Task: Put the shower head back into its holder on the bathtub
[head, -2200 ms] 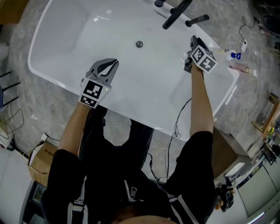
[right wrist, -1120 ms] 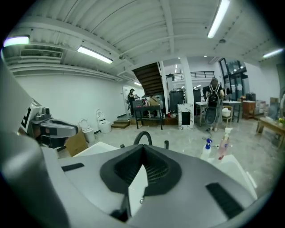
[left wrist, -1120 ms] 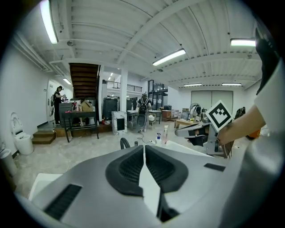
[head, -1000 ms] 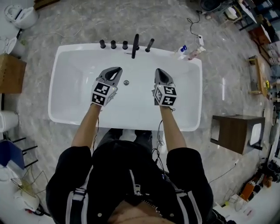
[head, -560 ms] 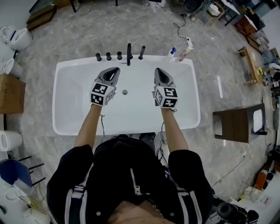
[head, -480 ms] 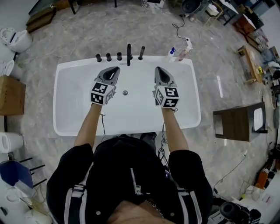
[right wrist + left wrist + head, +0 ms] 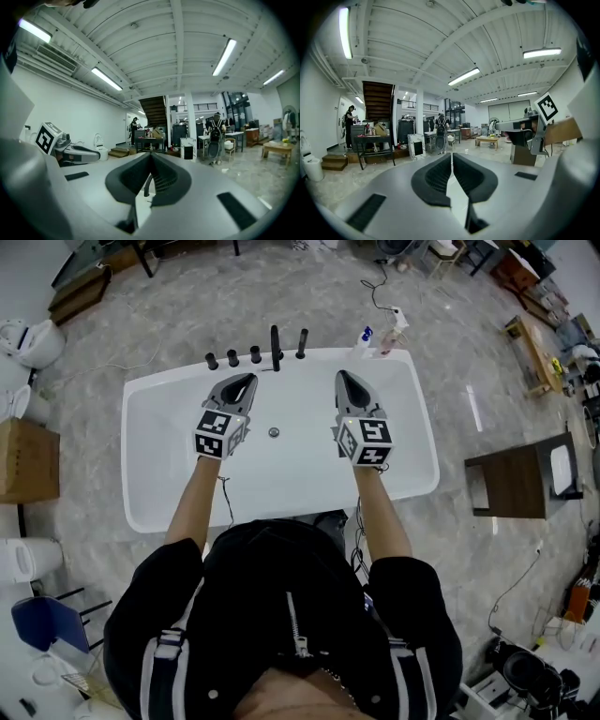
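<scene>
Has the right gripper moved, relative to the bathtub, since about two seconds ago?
Yes. The right gripper was beside the black fittings on the bathtub rim; now it is drawn back from them, toward the person, over the basin.

Tub basin (image 7: pixel 281 474) seems open; fittings (image 7: pixel 255 354) line far rim.

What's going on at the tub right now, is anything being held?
A person stands at the white bathtub with both grippers raised over it, side by side. The left gripper and right gripper are shut and empty. The black shower head stands upright at the far rim, just right of the spout, and nothing touches it. It looks seated in its holder, so the job appears done.
</scene>
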Available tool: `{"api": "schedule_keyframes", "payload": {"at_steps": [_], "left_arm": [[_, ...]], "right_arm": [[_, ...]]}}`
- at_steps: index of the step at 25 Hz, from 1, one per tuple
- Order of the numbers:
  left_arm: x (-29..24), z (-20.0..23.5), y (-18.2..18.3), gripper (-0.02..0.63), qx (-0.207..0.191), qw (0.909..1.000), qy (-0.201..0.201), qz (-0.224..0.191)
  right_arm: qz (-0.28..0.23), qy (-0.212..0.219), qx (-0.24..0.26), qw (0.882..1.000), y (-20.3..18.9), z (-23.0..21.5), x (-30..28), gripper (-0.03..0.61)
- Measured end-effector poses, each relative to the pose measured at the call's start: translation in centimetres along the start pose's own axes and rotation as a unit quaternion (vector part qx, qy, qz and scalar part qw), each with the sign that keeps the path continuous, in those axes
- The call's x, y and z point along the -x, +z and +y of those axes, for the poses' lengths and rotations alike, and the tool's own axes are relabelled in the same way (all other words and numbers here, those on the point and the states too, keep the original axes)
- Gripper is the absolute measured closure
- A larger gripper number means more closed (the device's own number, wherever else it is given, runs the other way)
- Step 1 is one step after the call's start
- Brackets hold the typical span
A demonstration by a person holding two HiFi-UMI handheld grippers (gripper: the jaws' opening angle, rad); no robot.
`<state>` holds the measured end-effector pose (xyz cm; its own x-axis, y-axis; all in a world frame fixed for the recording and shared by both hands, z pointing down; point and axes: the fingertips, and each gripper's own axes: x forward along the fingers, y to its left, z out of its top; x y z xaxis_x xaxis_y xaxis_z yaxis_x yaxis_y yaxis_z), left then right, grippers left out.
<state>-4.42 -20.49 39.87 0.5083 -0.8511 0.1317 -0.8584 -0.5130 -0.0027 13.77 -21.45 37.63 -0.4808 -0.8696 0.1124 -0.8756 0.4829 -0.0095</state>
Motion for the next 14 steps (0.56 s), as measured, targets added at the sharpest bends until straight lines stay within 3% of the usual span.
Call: {"api": "schedule_keyframes", "payload": {"at_steps": [8, 14], "left_arm": [[0.4, 0.1, -0.5, 0.581, 0.007, 1.0000, -0.006, 0.002], [0.1, -1.4, -1.9, 0.581, 0.018, 0.9997, -0.016, 0.008]], "right_arm": [[0.011, -0.004, -0.006, 1.000, -1.0, 0.4, 0.8, 0.571], [0.028, -0.004, 0.016, 0.999, -2.1, 0.7, 2.3, 0.571]]}}
